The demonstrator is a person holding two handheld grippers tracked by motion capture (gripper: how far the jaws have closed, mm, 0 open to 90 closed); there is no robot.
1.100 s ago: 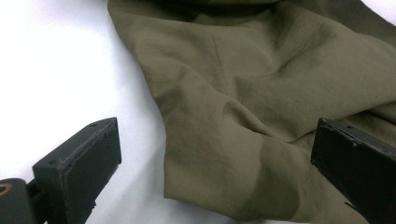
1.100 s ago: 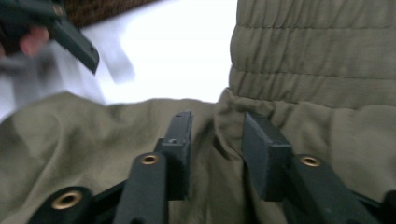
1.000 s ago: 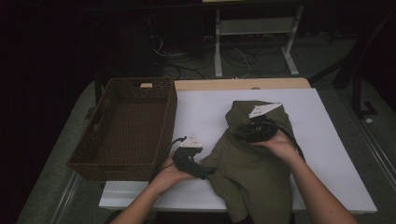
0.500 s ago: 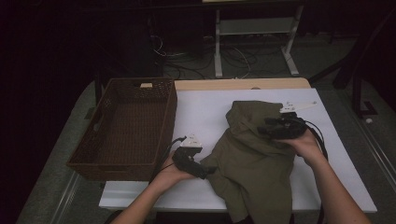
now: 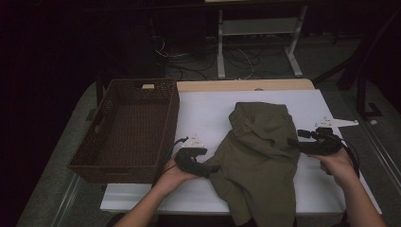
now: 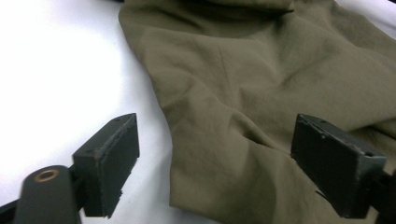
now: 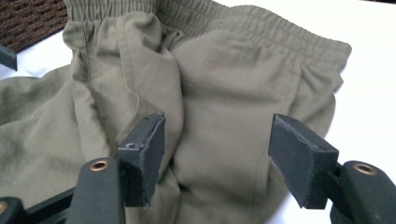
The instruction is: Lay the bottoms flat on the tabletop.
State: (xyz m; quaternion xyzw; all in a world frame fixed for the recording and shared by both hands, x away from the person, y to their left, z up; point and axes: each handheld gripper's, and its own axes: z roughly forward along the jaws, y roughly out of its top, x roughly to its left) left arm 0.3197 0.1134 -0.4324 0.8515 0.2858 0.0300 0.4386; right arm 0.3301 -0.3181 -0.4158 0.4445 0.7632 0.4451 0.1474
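The left gripper (image 5: 208, 169) is standing spread at the near left edge of the olive shorts (image 5: 259, 156); its jaws have just been closing slightly, with the cloth edge lying between them, unpinched. The right gripper (image 5: 294, 142) is hanging spread at the right edge of the shorts below the waistband, its jaws having just been opening, gripping nothing. One pair of shorts is lying crumpled on the white table (image 5: 208, 111), its legs overhanging the near edge. One wicker basket (image 5: 130, 126) is standing to the left. Bare tabletop is lying between basket and shorts.
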